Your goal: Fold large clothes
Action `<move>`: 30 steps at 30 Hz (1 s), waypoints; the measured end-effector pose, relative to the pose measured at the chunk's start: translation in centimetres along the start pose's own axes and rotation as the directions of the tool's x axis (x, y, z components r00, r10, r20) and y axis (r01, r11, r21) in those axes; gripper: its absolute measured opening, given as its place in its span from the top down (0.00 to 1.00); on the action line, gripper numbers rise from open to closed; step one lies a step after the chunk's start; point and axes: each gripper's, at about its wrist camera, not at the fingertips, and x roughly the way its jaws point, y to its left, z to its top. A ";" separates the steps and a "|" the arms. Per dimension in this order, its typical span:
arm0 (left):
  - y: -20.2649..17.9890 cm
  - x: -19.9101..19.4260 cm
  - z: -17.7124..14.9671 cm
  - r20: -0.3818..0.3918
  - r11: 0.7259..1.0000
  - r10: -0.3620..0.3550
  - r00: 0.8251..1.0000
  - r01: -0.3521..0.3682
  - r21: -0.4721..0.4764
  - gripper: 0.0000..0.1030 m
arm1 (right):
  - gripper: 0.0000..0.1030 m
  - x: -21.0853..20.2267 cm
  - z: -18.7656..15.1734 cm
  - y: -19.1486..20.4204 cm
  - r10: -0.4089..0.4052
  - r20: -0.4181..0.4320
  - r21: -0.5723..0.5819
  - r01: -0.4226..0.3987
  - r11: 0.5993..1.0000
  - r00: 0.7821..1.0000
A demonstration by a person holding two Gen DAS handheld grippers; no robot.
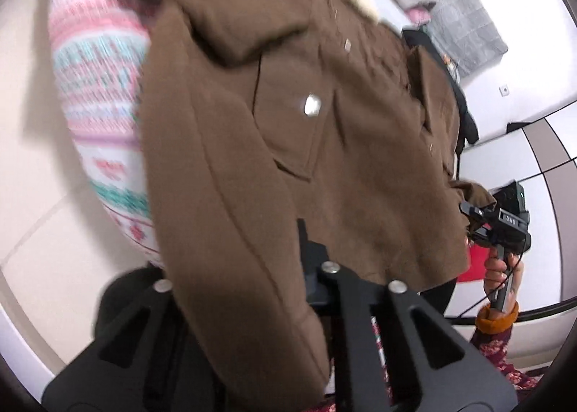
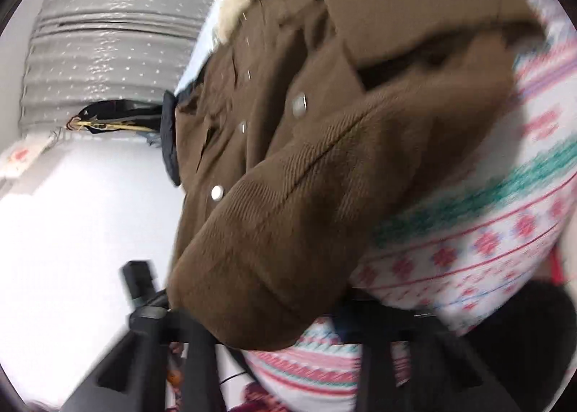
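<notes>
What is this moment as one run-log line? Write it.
task: fold large clothes | left gripper: shut on brown coat hem | right gripper: shut on coat corner | behind: patterned fabric

A brown coat (image 2: 324, 145) with metal snaps and a cream fur trim (image 2: 245, 4) is being draped over the right gripper (image 2: 274, 336), whose fingertips are being hidden by its cuff. Beside the coat, a patterned pink-and-teal fabric (image 2: 487, 231) is lying; beyond it, grey bedding (image 2: 115, 33).
</notes>
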 end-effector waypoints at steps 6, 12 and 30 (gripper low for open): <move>0.0 -7.7 0.0 0.175 1.000 0.002 0.985 0.000 -0.007 0.90 | 0.89 -9.8 -1.5 2.7 -0.075 0.294 -0.127 0.117 0.985 0.953; -0.1 -6.4 -1.7 0.084 0.996 0.071 0.994 -0.075 0.038 0.89 | 0.90 -14.3 -3.3 2.1 -0.179 0.387 -0.115 0.240 0.964 0.905; -3.5 -4.1 0.7 0.295 0.781 0.445 0.845 -0.528 0.333 0.12 | 0.27 -12.9 -2.2 3.1 -0.592 0.422 -0.134 0.693 0.708 0.687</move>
